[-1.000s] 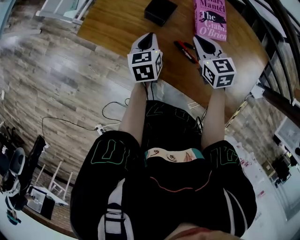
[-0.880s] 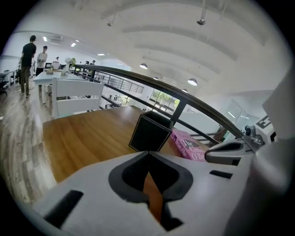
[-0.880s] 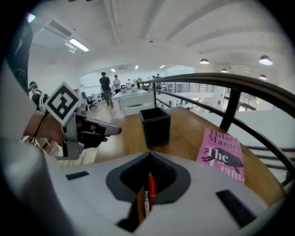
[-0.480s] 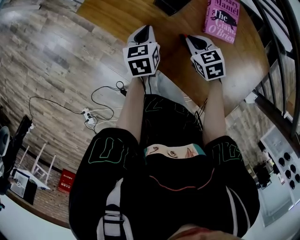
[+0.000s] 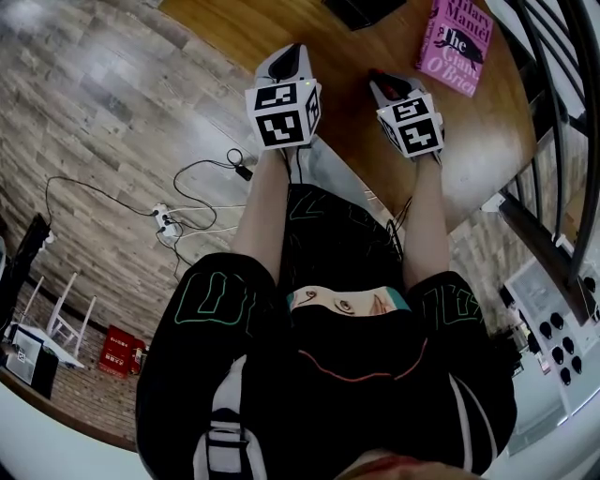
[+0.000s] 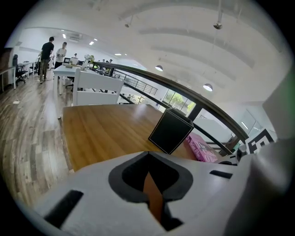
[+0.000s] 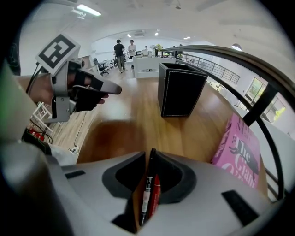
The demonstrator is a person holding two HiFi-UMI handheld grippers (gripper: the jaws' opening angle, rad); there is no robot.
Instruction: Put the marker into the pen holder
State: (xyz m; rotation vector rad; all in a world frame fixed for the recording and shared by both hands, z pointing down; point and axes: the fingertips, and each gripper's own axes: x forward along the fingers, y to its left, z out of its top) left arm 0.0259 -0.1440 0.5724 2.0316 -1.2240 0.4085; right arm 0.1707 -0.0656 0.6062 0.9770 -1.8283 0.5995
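A black marker (image 7: 146, 193) and a red marker (image 7: 155, 193) lie side by side on the wooden table (image 5: 473, 155). I see them through the narrow slot under the jaws of my right gripper (image 7: 151, 154), which hovers over them, shut and holding nothing. In the head view this right gripper (image 5: 386, 84) hides the markers. The black square pen holder (image 7: 180, 90) stands upright further along the table, also in the left gripper view (image 6: 170, 131). My left gripper (image 6: 148, 159) is shut and empty, level with the right one (image 5: 292, 58).
A pink book (image 5: 457, 42) lies flat at the table's right, beside the pen holder (image 5: 361, 9). A dark railing (image 7: 258, 87) runs behind the table. Cables (image 5: 202, 197) lie on the plank floor at the left. People stand far off in the office.
The right gripper has moved left over the two markers, which lay in plain sight beside it a second ago. The head camera has tilted back, so the table sits higher in view.
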